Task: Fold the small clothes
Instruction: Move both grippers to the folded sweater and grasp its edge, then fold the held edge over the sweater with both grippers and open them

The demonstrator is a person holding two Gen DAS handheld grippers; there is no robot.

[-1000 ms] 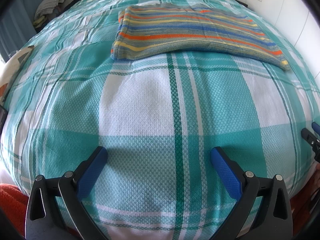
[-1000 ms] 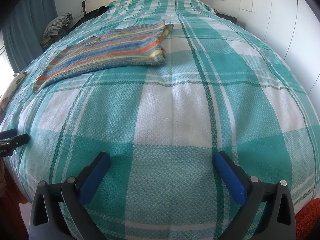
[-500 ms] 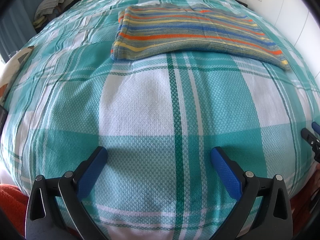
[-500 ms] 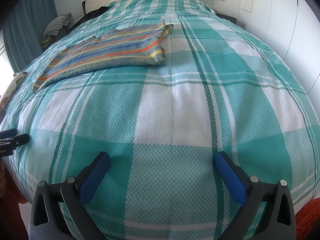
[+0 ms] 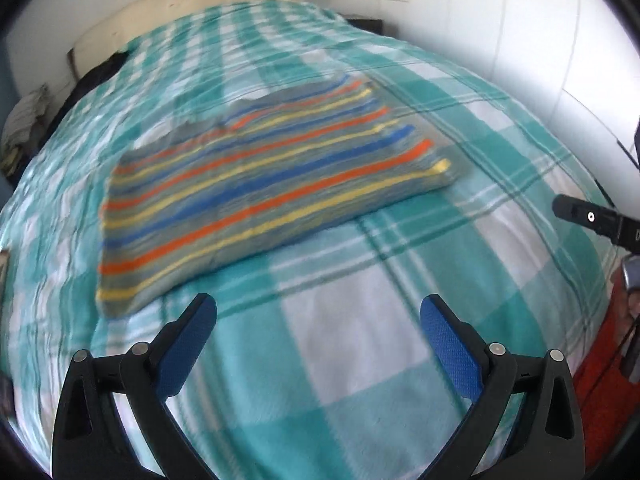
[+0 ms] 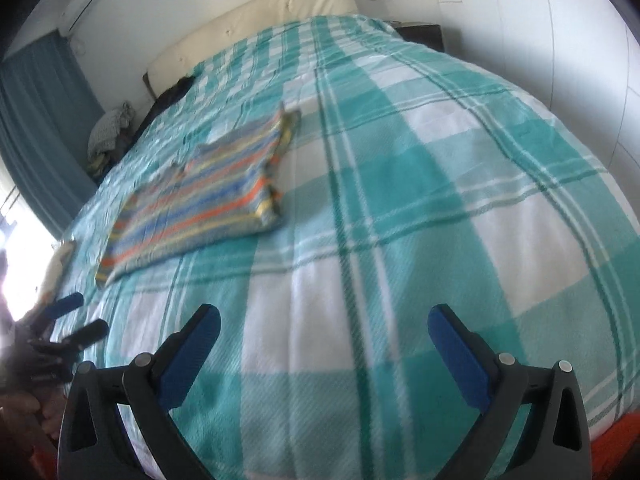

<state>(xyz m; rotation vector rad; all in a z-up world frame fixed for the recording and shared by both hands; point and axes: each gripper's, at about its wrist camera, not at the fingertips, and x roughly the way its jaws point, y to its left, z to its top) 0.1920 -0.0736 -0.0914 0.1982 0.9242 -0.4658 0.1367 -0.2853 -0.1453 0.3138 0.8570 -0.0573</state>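
**Both grippers empty over the bed, striped garment folded ahead**

The left gripper (image 5: pixel 318 316) hangs above the teal-and-white checked bedspread (image 5: pixel 360 352), its blue-padded jaws spread wide with nothing between them. The right gripper (image 6: pixel 324 326) hangs over the same cover, jaws likewise spread and empty. The striped garment (image 5: pixel 272 196), banded in orange, yellow, blue and grey, lies folded flat on the bed, just beyond the left gripper and well to the left of the right one. A cream headboard (image 6: pixel 256 24) stands at the far end. Both views are blurred.
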